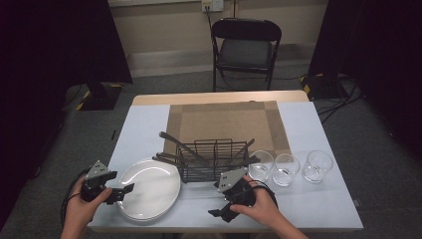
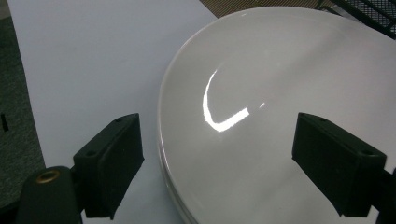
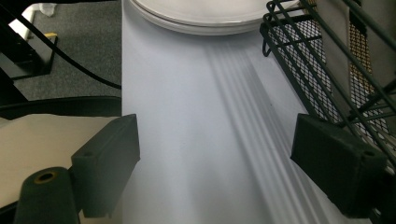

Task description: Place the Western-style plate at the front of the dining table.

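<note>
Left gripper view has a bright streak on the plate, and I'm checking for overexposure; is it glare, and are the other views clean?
Left gripper view: curved glare on the plate, edges sharp. Right gripper view: striped basket shadows across the table. High view: dim, dark corners.

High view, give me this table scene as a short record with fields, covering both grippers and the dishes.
left gripper: open, jaws either side of the plate's near-left rim
right gripper: open, over bare table in front of the rack
plate: white, flat on the table, left of the rack
rack: black wire, holds dark utensils
glasses: three, clear, upright, in a row right of the rack
placemat: brown, behind the rack
</note>
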`<action>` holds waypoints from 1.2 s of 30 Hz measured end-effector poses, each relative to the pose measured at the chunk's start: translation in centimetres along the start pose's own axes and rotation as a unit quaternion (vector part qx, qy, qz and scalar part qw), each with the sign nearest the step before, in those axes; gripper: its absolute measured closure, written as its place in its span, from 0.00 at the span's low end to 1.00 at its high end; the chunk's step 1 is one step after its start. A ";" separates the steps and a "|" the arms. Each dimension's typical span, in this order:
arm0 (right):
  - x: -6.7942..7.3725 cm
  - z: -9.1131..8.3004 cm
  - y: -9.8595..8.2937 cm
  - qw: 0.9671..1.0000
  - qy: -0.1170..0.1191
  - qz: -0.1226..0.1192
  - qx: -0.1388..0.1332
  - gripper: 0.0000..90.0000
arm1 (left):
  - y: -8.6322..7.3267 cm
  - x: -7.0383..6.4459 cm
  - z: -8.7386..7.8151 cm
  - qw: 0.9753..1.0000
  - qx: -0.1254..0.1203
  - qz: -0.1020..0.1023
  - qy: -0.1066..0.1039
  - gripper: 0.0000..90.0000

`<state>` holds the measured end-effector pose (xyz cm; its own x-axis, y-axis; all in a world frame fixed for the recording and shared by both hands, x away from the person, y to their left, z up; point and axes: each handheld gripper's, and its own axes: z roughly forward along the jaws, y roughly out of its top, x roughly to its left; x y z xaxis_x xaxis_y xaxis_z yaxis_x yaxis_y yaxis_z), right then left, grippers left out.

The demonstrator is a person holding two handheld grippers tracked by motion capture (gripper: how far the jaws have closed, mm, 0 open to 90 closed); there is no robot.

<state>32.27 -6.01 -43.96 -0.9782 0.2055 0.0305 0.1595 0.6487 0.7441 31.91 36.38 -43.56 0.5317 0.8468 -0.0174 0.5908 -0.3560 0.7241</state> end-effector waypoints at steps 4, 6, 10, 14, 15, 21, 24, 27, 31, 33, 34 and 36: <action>0.1 0.3 0.2 1.000 0.001 -0.002 0.001 0.16 | -0.1 0.2 -0.1 1.000 0.004 0.003 0.005 0.18; 0.1 0.5 0.3 1.000 0.001 -0.001 -0.002 0.16 | -0.1 0.2 -0.2 1.000 0.006 0.005 0.006 0.18; 0.2 0.8 0.6 1.000 0.002 -0.004 -0.002 0.17 | -0.3 0.4 -0.3 1.000 0.005 0.003 0.009 0.18; 0.2 1.1 0.8 1.000 0.004 -0.005 -0.002 0.16 | -0.4 0.5 -0.3 1.000 0.007 0.001 0.009 0.18; 0.2 1.1 0.9 1.000 0.005 -0.006 -0.002 0.16 | -0.4 0.6 -0.3 1.000 0.009 0.001 0.010 0.18; 0.2 1.7 1.1 1.000 0.005 -0.005 -0.003 0.16 | -0.5 0.7 -0.4 1.000 0.010 -0.002 0.012 0.18; 0.3 1.9 1.2 1.000 0.007 -0.006 -0.003 0.16 | -0.6 0.8 -0.4 1.000 0.011 -0.002 0.012 0.18; 0.3 2.1 1.2 1.000 0.008 -0.006 -0.004 0.16 | -0.7 0.9 -0.4 1.000 0.013 -0.002 0.014 0.18; 0.3 2.5 1.3 1.000 0.007 -0.005 -0.003 0.16 | -0.8 1.0 -0.3 1.000 0.015 -0.002 0.015 0.18; 0.2 2.7 1.3 1.000 0.007 -0.005 -0.004 0.16 | -0.8 1.0 -0.3 1.000 0.017 -0.001 0.015 0.18; 0.2 2.8 1.4 1.000 0.007 -0.003 -0.005 0.16 | -0.8 1.0 -0.3 1.000 0.018 0.000 0.016 0.18; 0.3 3.0 1.4 1.000 0.009 -0.004 -0.006 0.16 | -0.8 1.0 -0.3 1.000 0.020 0.001 0.017 0.18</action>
<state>32.65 -2.80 -44.89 -0.9816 0.1874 0.0362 0.1503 0.6421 0.7518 31.78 37.69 -43.95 0.5114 0.8593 0.0081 0.6144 -0.3722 0.6957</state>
